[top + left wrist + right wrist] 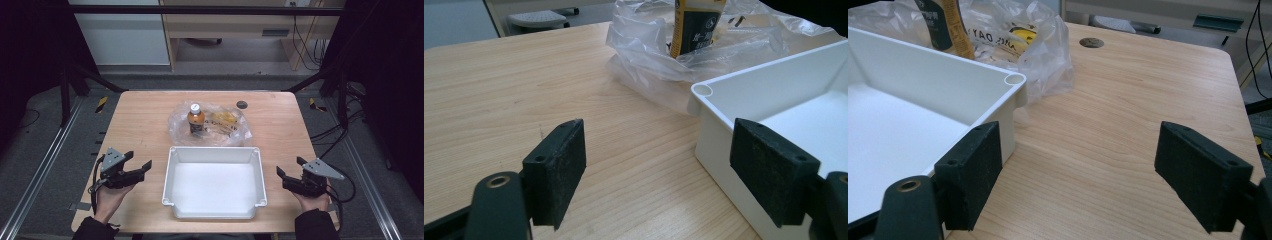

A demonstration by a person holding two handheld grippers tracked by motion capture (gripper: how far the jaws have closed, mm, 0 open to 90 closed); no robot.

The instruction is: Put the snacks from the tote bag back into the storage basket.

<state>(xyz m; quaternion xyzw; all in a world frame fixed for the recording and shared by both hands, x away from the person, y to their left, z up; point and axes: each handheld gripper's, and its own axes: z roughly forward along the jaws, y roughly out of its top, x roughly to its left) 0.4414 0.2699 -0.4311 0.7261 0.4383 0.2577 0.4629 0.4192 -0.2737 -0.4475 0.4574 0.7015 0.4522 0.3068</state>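
Wooden table (140,115) under us, dark room around. We hold the left gripper (139,161) and the right gripper (289,168) with jaws spread wide and empty, flanking the white bin (215,152). Just beyond it, the bottle (196,119) stands upright in the clear plastic bag (230,127).

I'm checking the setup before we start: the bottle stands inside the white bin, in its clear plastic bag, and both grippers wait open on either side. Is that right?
Not quite. The bottle stands in the clear plastic bag on the table behind the white bin, not in it; the high view shows this. The left gripper and right gripper do wait open beside the bin.
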